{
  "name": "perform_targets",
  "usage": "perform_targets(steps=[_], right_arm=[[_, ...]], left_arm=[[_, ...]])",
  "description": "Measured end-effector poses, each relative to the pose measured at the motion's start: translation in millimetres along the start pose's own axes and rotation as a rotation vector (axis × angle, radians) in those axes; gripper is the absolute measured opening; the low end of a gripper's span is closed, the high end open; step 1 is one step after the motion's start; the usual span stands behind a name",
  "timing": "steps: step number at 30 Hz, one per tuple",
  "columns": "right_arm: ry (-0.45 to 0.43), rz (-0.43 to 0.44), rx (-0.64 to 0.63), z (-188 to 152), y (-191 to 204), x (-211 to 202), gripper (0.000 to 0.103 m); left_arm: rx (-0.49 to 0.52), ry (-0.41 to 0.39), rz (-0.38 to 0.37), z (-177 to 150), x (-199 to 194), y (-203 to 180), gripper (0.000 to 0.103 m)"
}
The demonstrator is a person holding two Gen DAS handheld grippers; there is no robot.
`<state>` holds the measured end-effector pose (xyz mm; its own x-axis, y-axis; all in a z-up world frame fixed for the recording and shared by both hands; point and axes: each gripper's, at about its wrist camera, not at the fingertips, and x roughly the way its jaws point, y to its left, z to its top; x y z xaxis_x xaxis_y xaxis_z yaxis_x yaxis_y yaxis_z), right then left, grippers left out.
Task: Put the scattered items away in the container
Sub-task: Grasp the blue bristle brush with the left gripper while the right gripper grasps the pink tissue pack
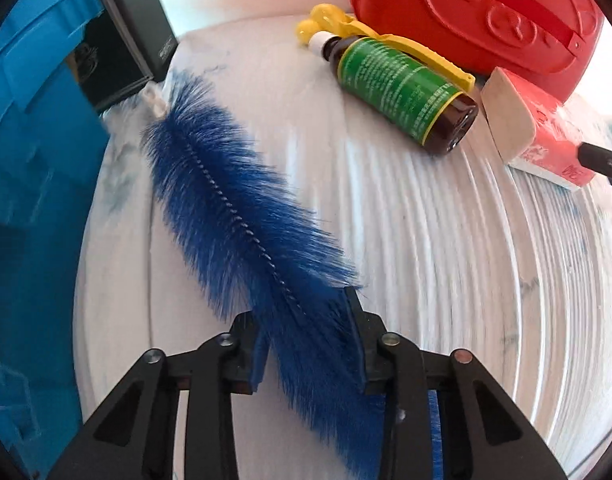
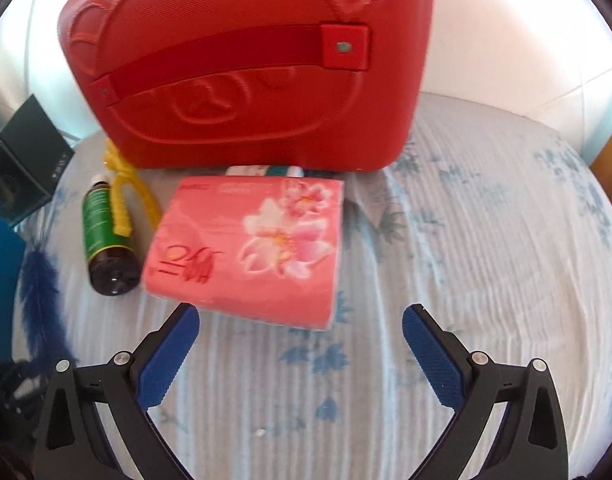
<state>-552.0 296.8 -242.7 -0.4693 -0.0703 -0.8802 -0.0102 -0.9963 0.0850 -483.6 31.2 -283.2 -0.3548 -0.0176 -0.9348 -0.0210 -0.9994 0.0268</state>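
Note:
A long blue bristle brush (image 1: 234, 208) with a twisted wire core lies slanted across the bedsheet, and my left gripper (image 1: 300, 306) is shut on its lower bristles. The brush looks sharp while the sheet is smeared. The blue container (image 1: 30, 200) stands close on the left. In the right wrist view a pink tissue pack (image 2: 250, 244) with a flower print lies just ahead of my right gripper (image 2: 301, 312), which is open and empty, fingers on either side of the pack's near edge. The brush (image 2: 40, 292) shows at the far left there.
A brown bottle with a green label (image 1: 402, 92) lies beside a yellow plastic tool (image 1: 426, 58). A red hard case (image 2: 246, 68) stands behind the tissue pack. A black box (image 1: 126, 28) stands by the container. The striped, flowered sheet (image 2: 466, 240) spreads to the right.

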Motion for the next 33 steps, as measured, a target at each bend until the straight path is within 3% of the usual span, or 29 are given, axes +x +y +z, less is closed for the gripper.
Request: perform_targets(steps=[1,5,8,10,12,14,16,18,20,23,25,28,33], right_arm=[[0.0,0.002,-0.001,2,4,4,0.103],[0.005,0.025,0.012,12,19,20,0.103],[-0.018,0.035,0.002,19,28,27,0.103],[-0.028,0.049,0.016,24,27,33,0.103],[-0.026,0.097,0.061,29,16,41,0.103],[-0.004,0.14,0.083,30,9,45,0.103],[0.013,0.155,0.035,22,15,40,0.103],[0.062,0.209,-0.041,5,31,35,0.103],[0.144,0.297,-0.102,-17,46,32,0.102],[0.159,0.271,-0.167,-41,53,19,0.101],[0.115,0.22,-0.184,-43,46,7,0.102],[0.049,0.176,-0.204,-29,36,-4,0.103],[0.039,0.16,-0.265,-2,35,16,0.103]], left_arm=[[-0.031,-0.014,-0.012,4,-3,5,0.036],[-0.126,-0.108,0.042,31,-5,16,0.075],[-0.164,-0.092,0.103,56,14,20,0.076],[-0.197,-0.038,0.081,61,34,29,0.078],[-0.213,-0.073,0.048,60,32,36,0.069],[-0.155,-0.09,0.031,54,23,30,0.037],[-0.068,-0.097,0.042,44,15,15,0.024],[0.029,-0.102,0.061,29,5,-2,0.023],[0.09,-0.102,0.032,18,-4,-13,0.021],[0.157,-0.089,-0.046,-4,-24,-23,0.019],[0.161,-0.065,-0.087,-16,-35,-27,0.019],[0.126,-0.093,-0.044,-18,-45,-28,0.02],[0.06,-0.06,-0.033,21,-7,-16,0.031]])
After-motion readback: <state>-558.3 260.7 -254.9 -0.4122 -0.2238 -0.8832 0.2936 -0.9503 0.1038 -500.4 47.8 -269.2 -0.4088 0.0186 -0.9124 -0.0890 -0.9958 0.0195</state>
